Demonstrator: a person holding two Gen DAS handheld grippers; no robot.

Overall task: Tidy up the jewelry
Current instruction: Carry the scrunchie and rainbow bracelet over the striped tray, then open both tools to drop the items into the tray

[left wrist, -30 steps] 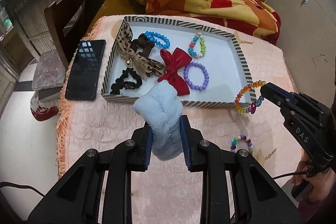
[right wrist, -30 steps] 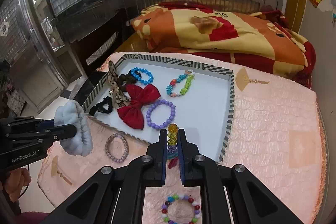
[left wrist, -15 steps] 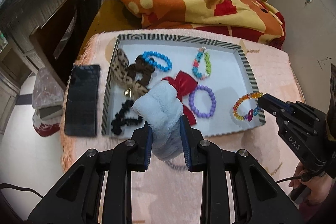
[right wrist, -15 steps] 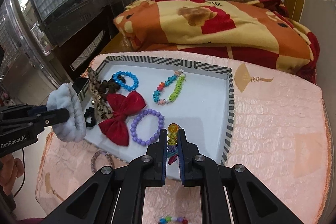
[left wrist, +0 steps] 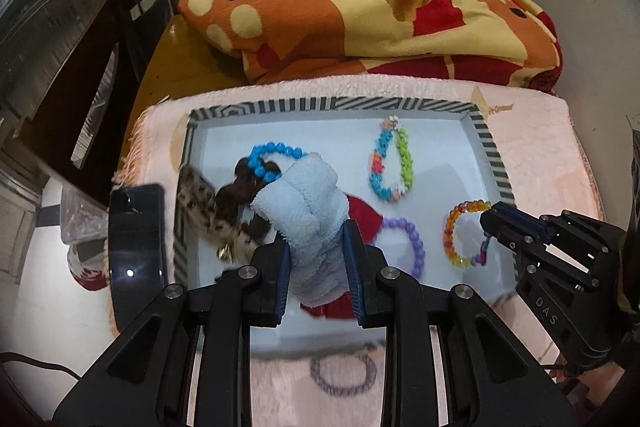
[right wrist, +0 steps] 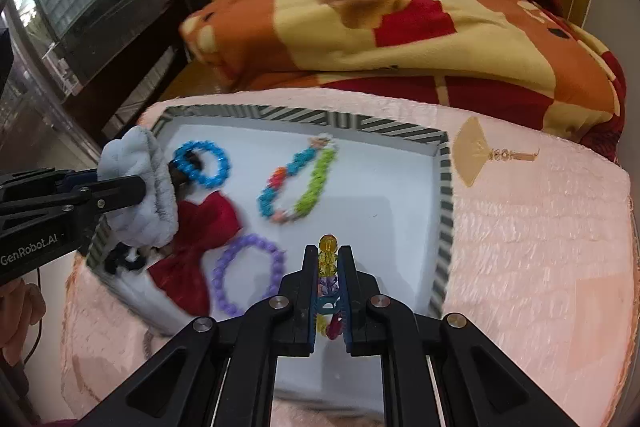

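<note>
My left gripper (left wrist: 316, 239) is shut on a fluffy light-blue scrunchie (left wrist: 304, 203) and holds it over the left part of the striped-rim white tray (left wrist: 332, 105). It also shows in the right wrist view (right wrist: 140, 187). My right gripper (right wrist: 328, 259) is shut on a multicolour crystal bead bracelet (right wrist: 327, 255), held above the tray's right front; the bracelet hangs from it in the left wrist view (left wrist: 460, 231). In the tray lie a blue bead bracelet (left wrist: 276, 151), a blue-green bracelet (left wrist: 390, 159), a purple bracelet (left wrist: 408, 243), a red bow (right wrist: 200, 227), a leopard bow (left wrist: 200, 207) and a brown scrunchie (left wrist: 236, 195).
The tray sits on a pink plush mat (right wrist: 540, 247). A black phone (left wrist: 138, 239) lies left of the tray. A grey bead bracelet (left wrist: 344, 373) lies on the mat in front of the tray. A folded orange blanket (left wrist: 360, 15) lies behind.
Both grippers moved forward over the tray with their loads still held. The scrunchie now hangs over the tray's left side and the crystal bracelet over its right front.
</note>
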